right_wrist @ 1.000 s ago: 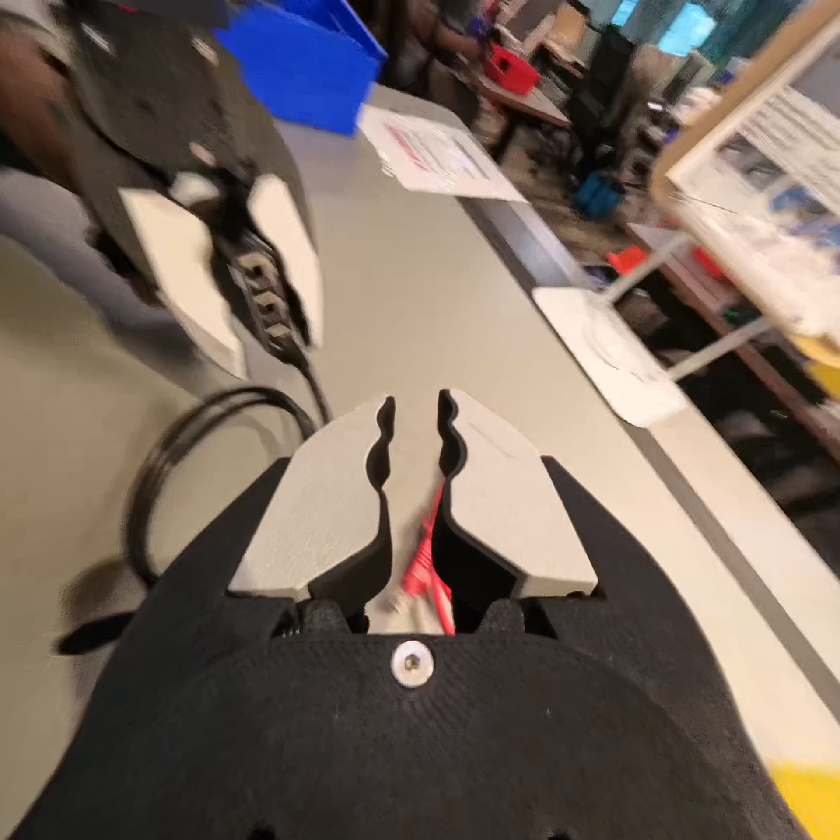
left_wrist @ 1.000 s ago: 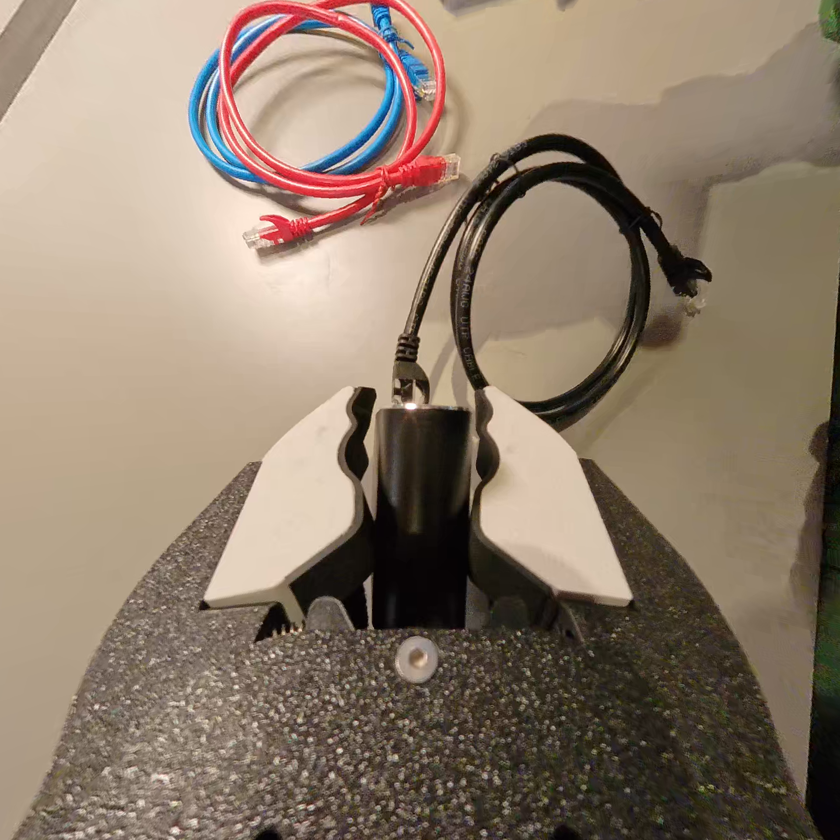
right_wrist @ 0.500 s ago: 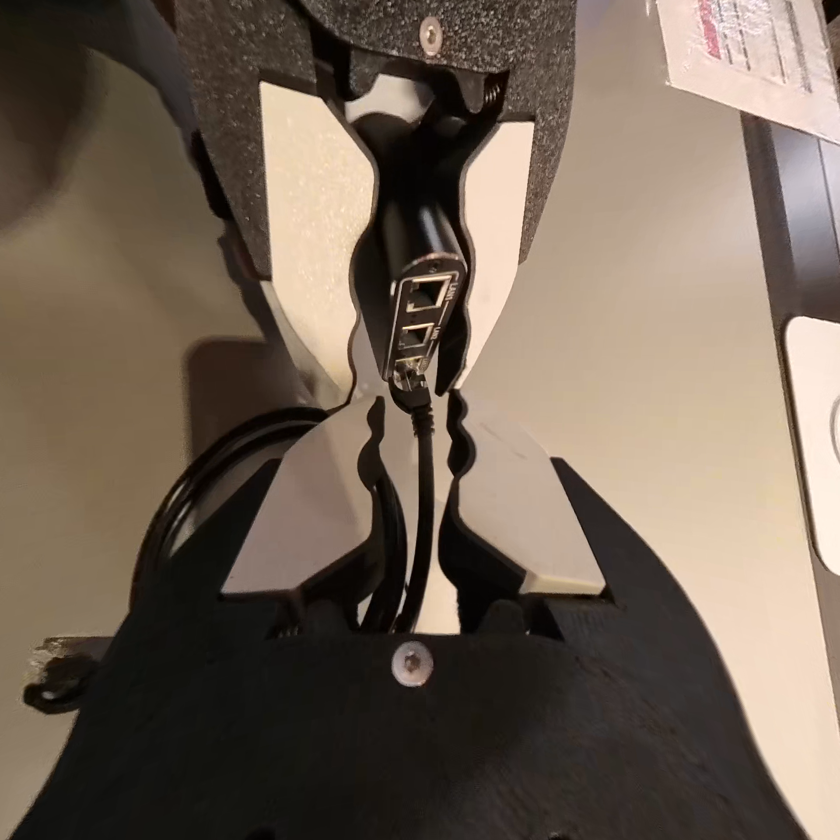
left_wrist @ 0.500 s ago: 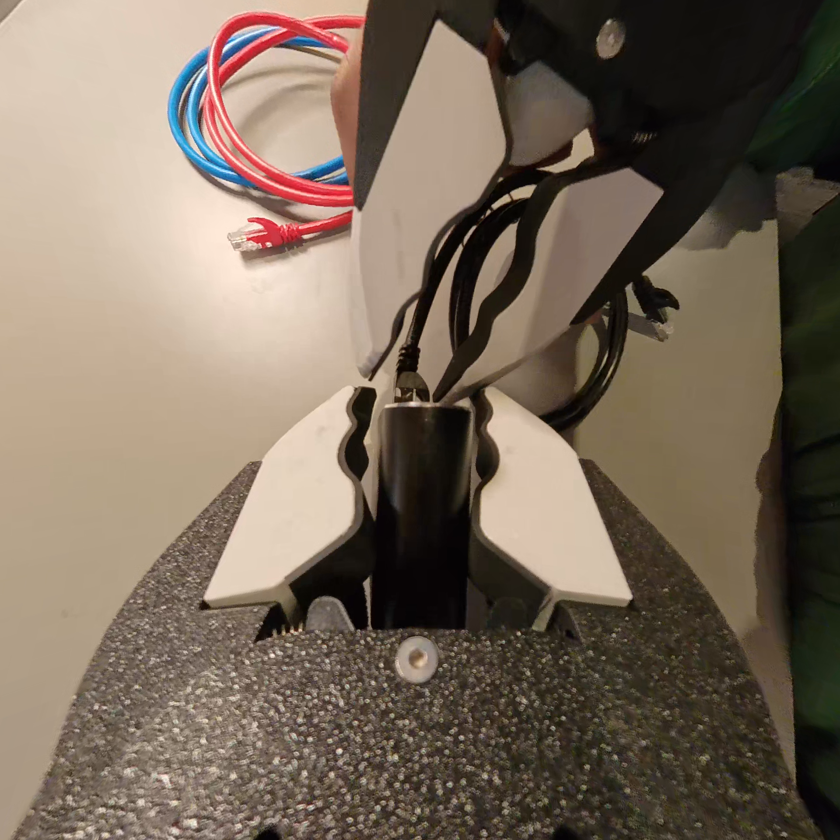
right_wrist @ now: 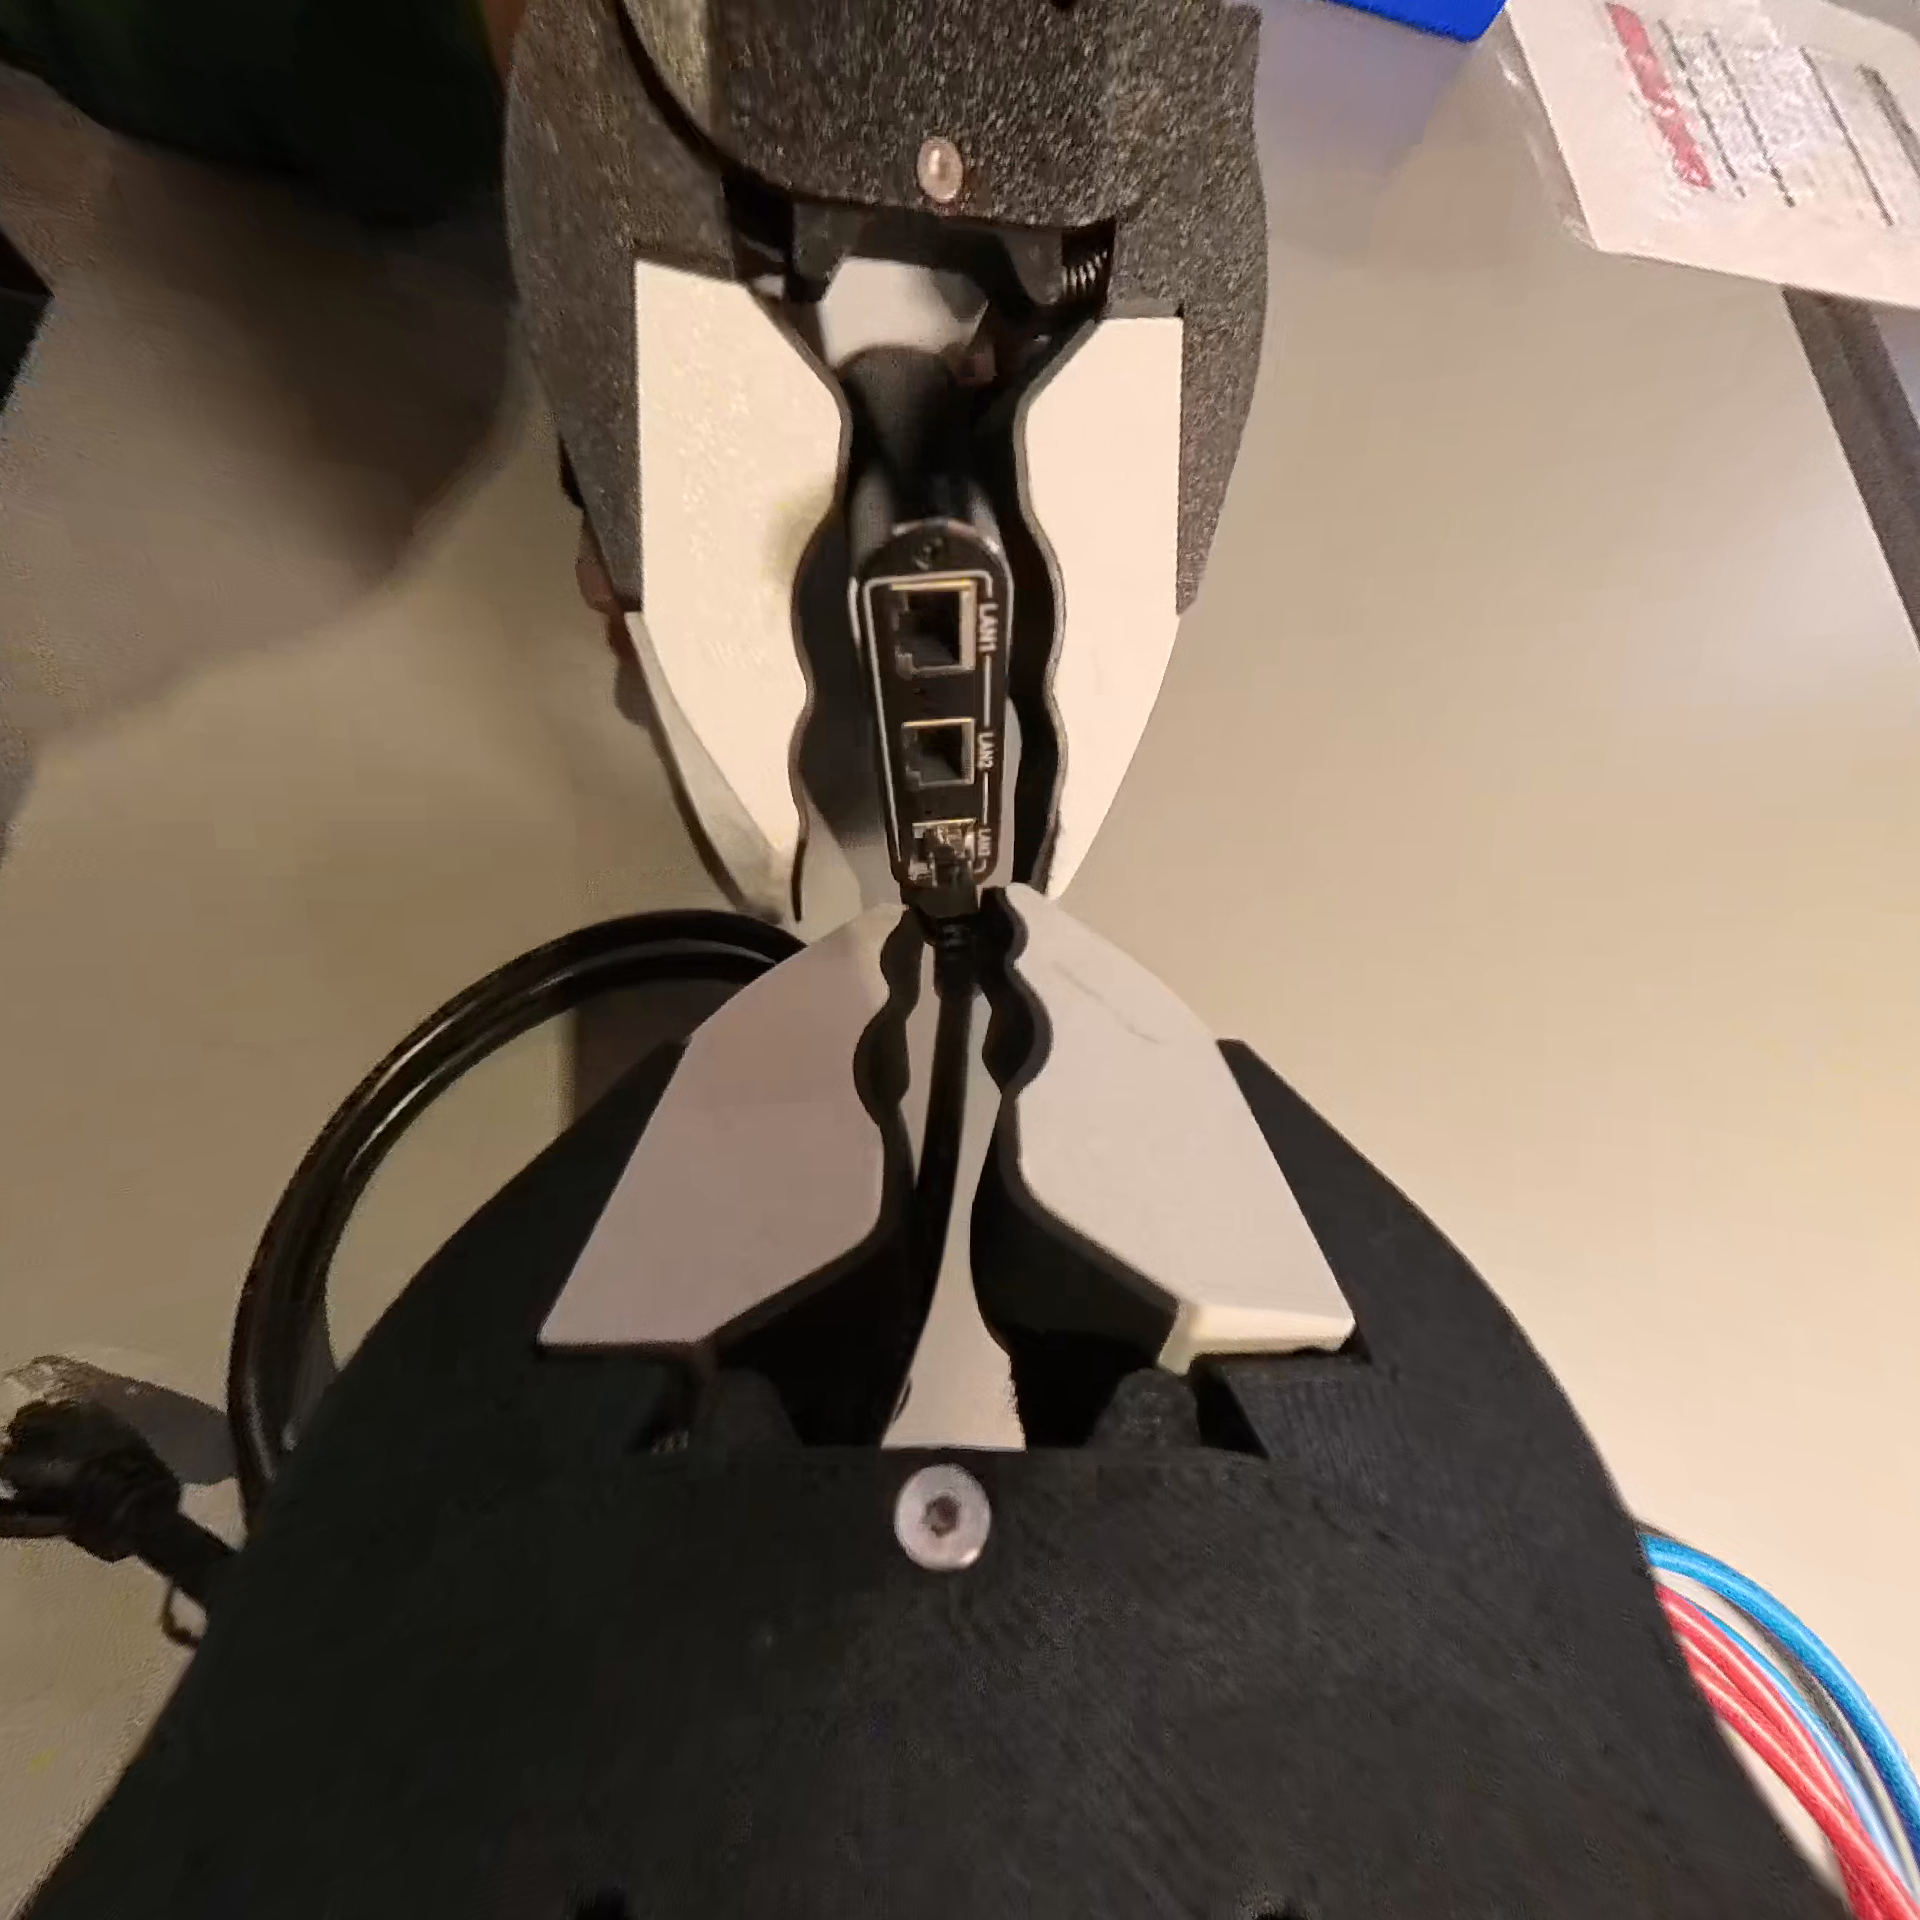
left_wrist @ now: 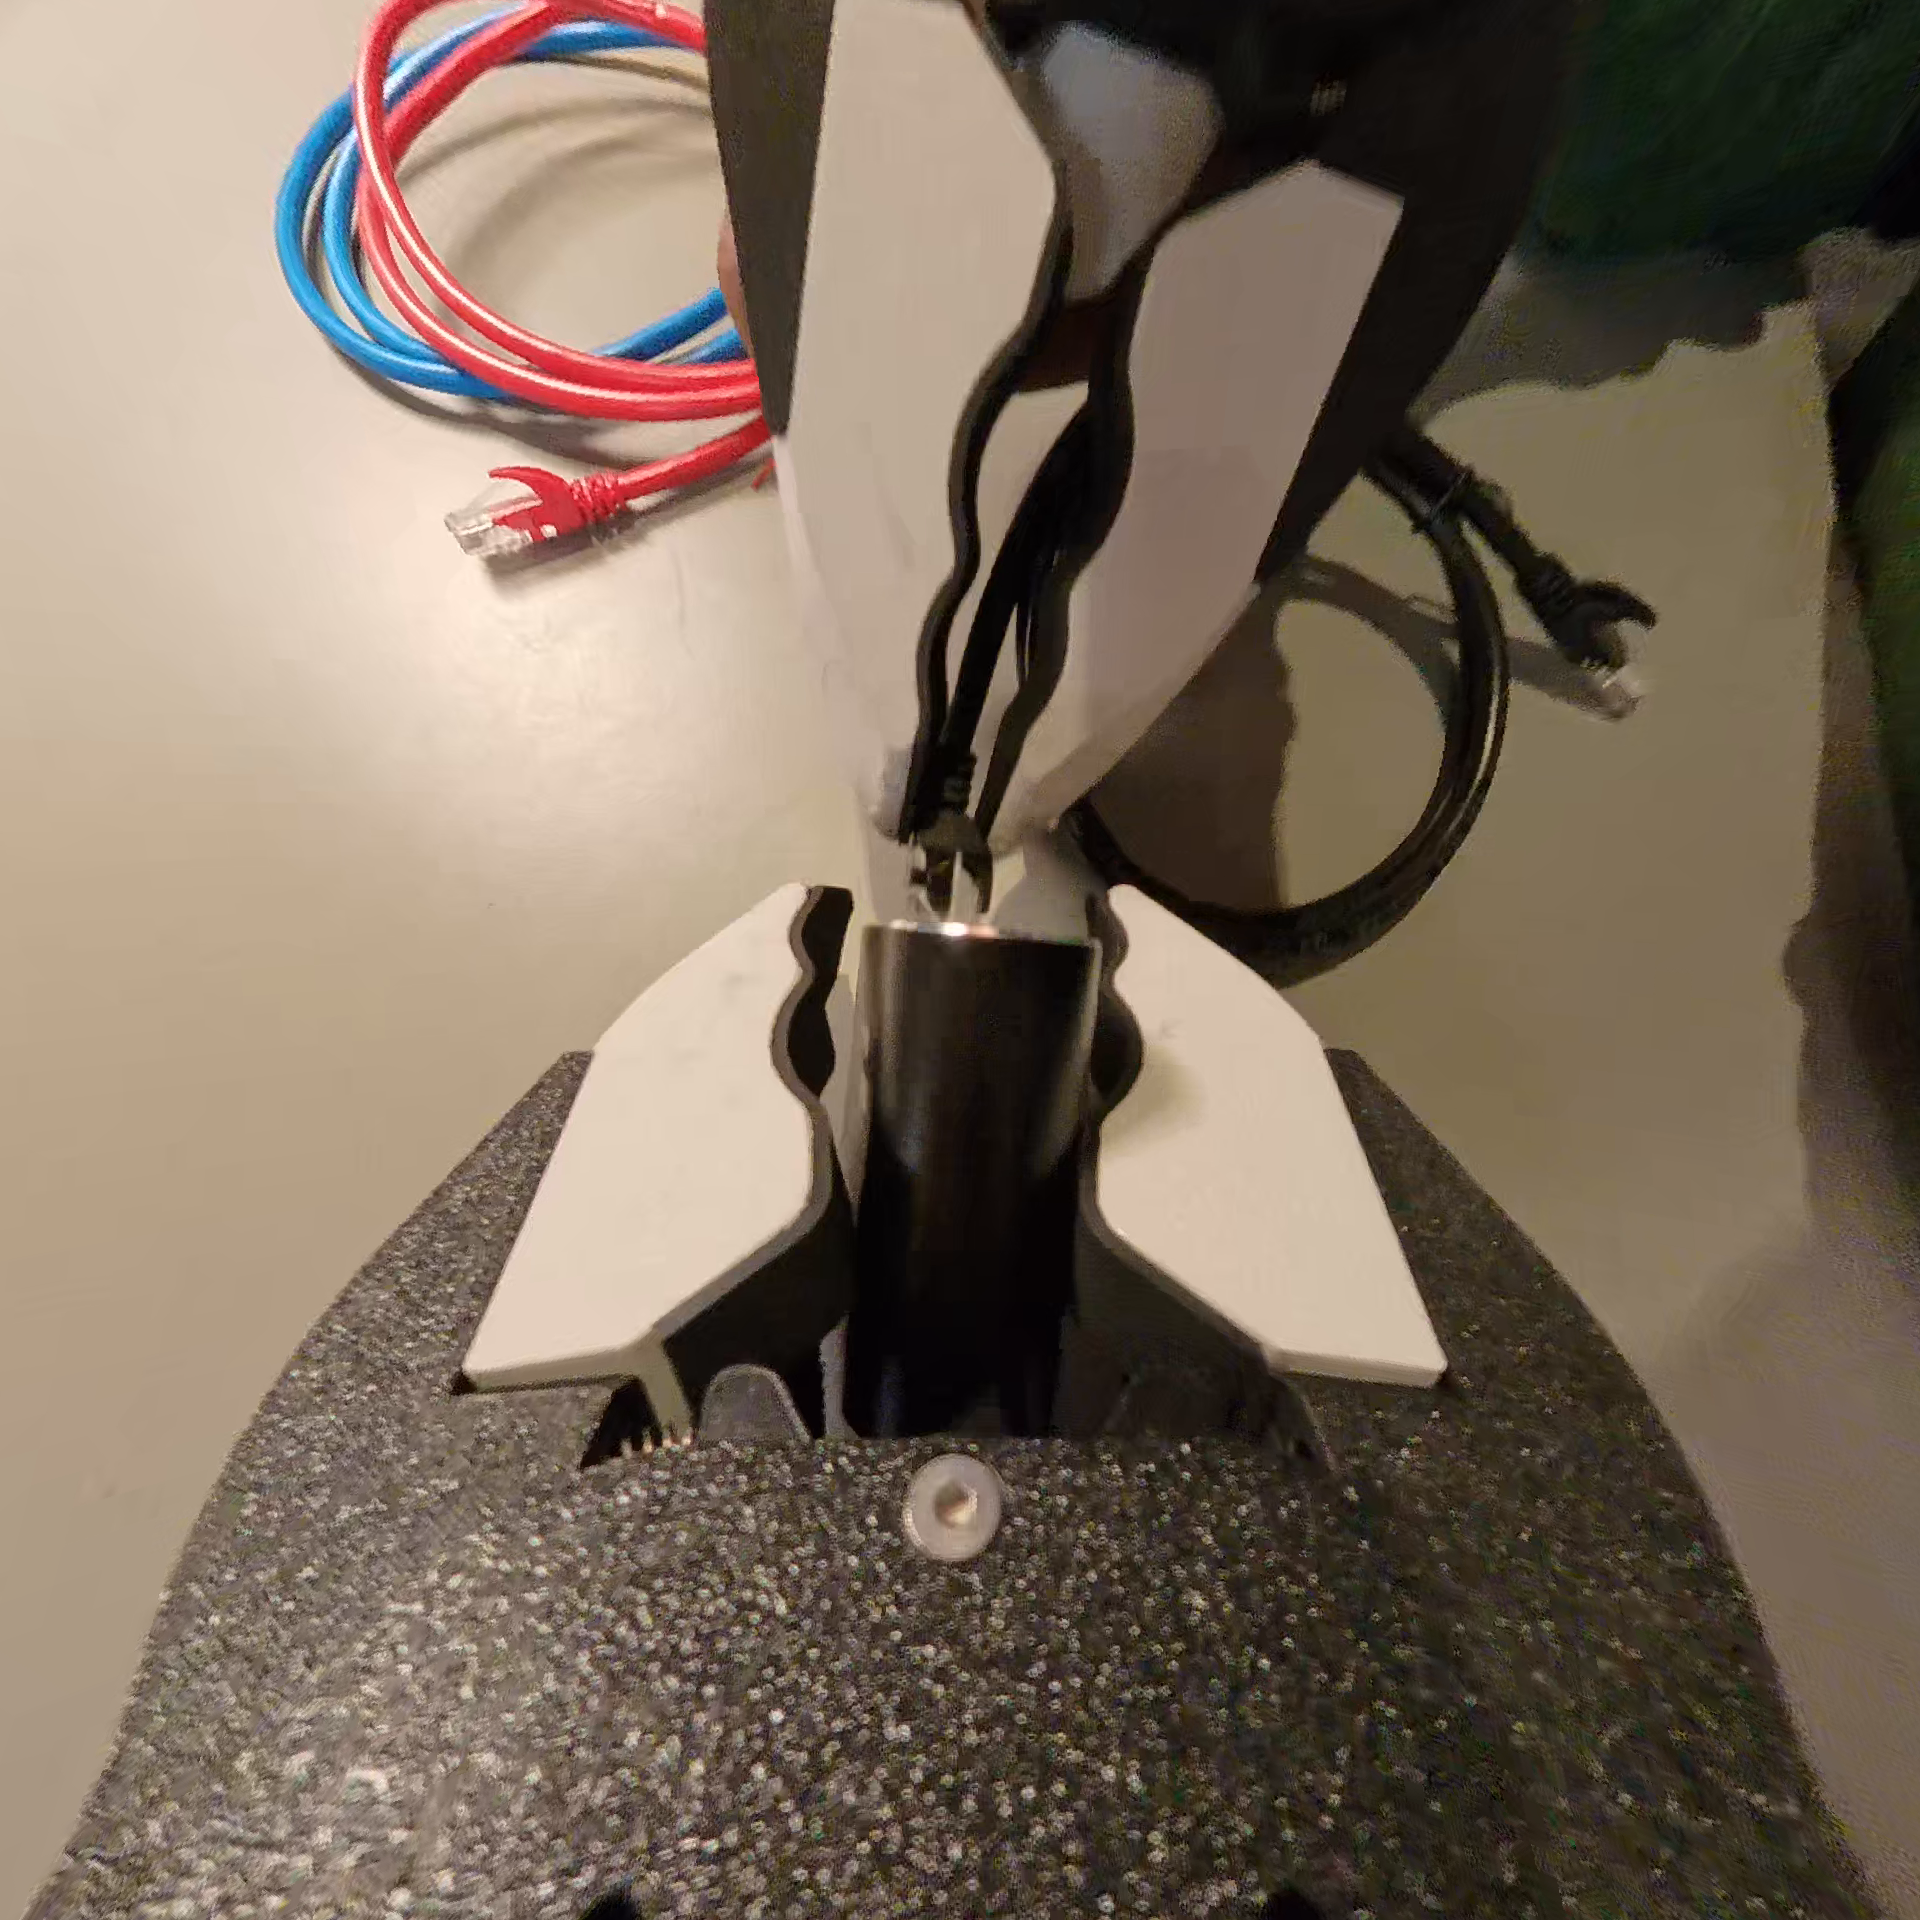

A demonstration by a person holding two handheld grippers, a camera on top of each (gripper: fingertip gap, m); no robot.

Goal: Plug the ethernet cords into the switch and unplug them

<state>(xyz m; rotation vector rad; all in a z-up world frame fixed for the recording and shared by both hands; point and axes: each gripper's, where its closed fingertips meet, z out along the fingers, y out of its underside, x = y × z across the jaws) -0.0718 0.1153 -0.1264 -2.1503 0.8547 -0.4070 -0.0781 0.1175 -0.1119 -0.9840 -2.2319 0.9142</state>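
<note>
My left gripper (left_wrist: 966,914) is shut on the black switch (left_wrist: 971,1091), held above the table. In the right wrist view the switch (right_wrist: 940,707) faces me with three ports: the upper two are empty and the black cord's plug (right_wrist: 948,868) sits in the lowest. My right gripper (right_wrist: 956,920) is shut on the black cord (right_wrist: 940,1091) right behind that plug. It also shows in the left wrist view (left_wrist: 956,821), coming down from the top. The rest of the black cord (left_wrist: 1475,727) lies coiled on the table, with its free plug (left_wrist: 1590,644) at the right.
A red cord (left_wrist: 540,353) and a blue cord (left_wrist: 312,281) lie coiled together at the far left, the red plug (left_wrist: 520,514) loose on the beige table (left_wrist: 312,831). A paper sheet (right_wrist: 1714,135) lies by the table's dark edge (right_wrist: 1870,416). Green cloth (left_wrist: 1766,104) is at the right. Left and right tips are no more than a few centimetres apart.
My right gripper swung over to face the switch, moved up to it and narrowed from open to shut on the black cord at the plug. My left gripper kept hold of the switch.
</note>
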